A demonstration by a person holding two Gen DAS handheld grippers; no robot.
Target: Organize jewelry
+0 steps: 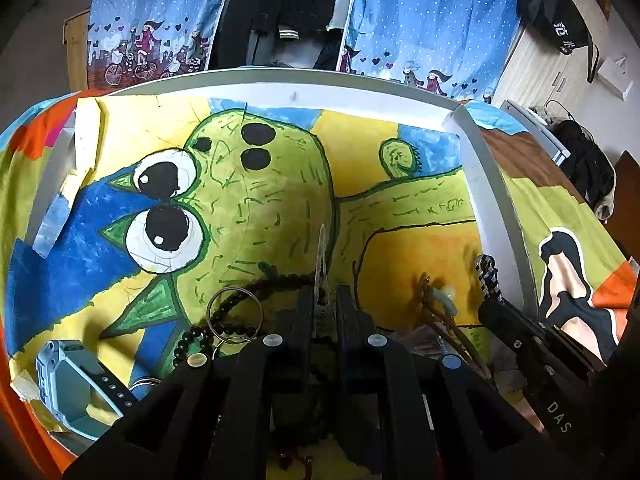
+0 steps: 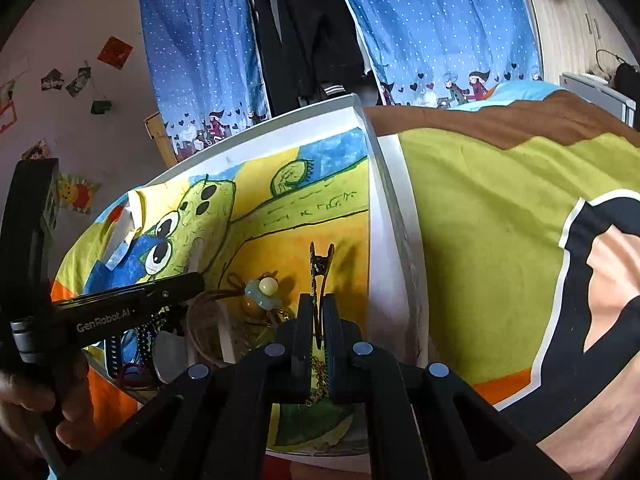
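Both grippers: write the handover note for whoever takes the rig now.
Left gripper: shut on a silver metal hair clip, held above the painted tray liner.
Right gripper: shut on a dark bronze hair clip, near the white tray wall.
Lying in the tray: black bead bracelet, metal ring, blue watch, pale blue flower charm.
Done: two clips lifted. Left: place both, then sort the rest.
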